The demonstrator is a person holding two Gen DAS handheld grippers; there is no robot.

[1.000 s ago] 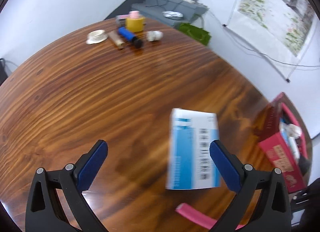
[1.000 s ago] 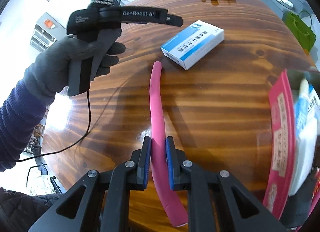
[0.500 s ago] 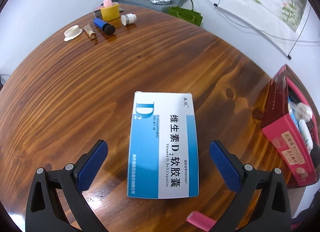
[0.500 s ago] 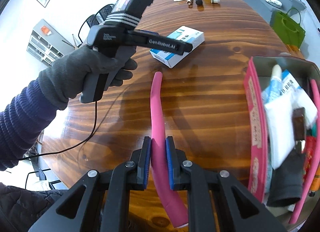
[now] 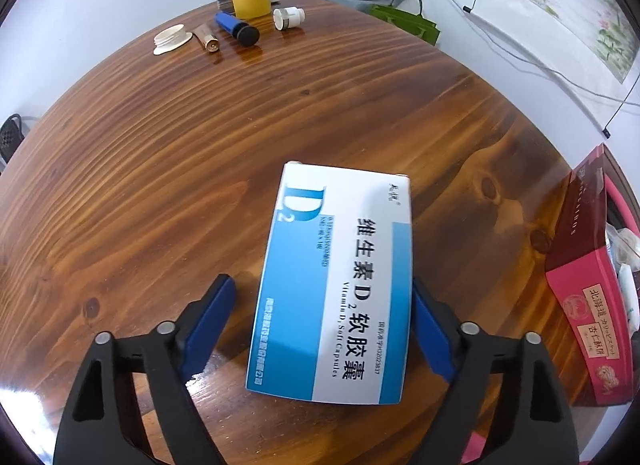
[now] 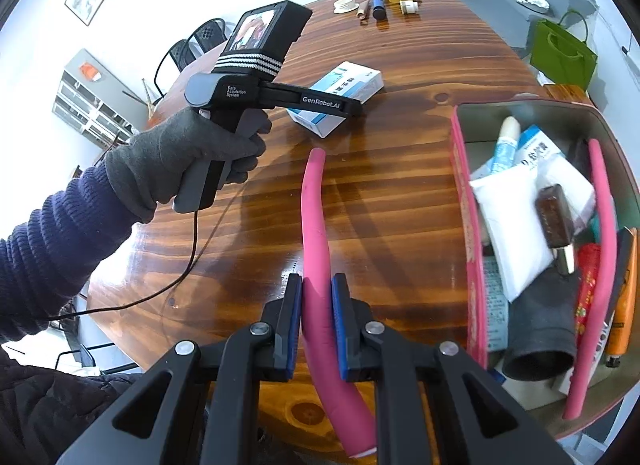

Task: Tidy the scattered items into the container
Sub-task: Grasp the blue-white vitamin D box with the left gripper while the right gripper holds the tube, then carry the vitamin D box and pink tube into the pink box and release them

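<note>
So the left gripper point(image 5: 320, 329), black frame with blue pads, sits low over the flat white-and-blue vitamin D2 capsule box point(image 5: 332, 285) lying on the round dark-striped wooden table point(image 5: 160, 193). Its jaws are spread about as wide as the box: the right pad looks pressed up against the box's right edge, while the left pad stands a little off the left edge with bare wood showing between, so it's straddling the box and not clamping it. From the right wrist camera the same box point(image 6: 340, 93) is partly hidden behind the left gripper's point(image 6: 352, 107) black arm, which a grey-gloved left hand point(image 6: 188, 157) holds by its pistol handle. The right gripper point(image 6: 316, 305) is squeezed tight on a long pink foam tube point(image 6: 316, 249) near its lower end, the tube running away across the table toward the box. Just to the right is the container, an open red cardboard box point(image 6: 464, 201) already holding a white packet, a tube, another pink foam tube and some other bits; in the left view the red cardboard box point(image 5: 580, 293) sits at the table's right edge, well apart from the capsule box. At the far side of the table is a small cluster: a yellow tape roll point(image 5: 251, 3), a blue cylinder with a black cap point(image 5: 237, 28), a white cap point(image 5: 289, 17), a small brown tube point(image 5: 206, 39) and a cream lid point(image 5: 173, 39).
</note>
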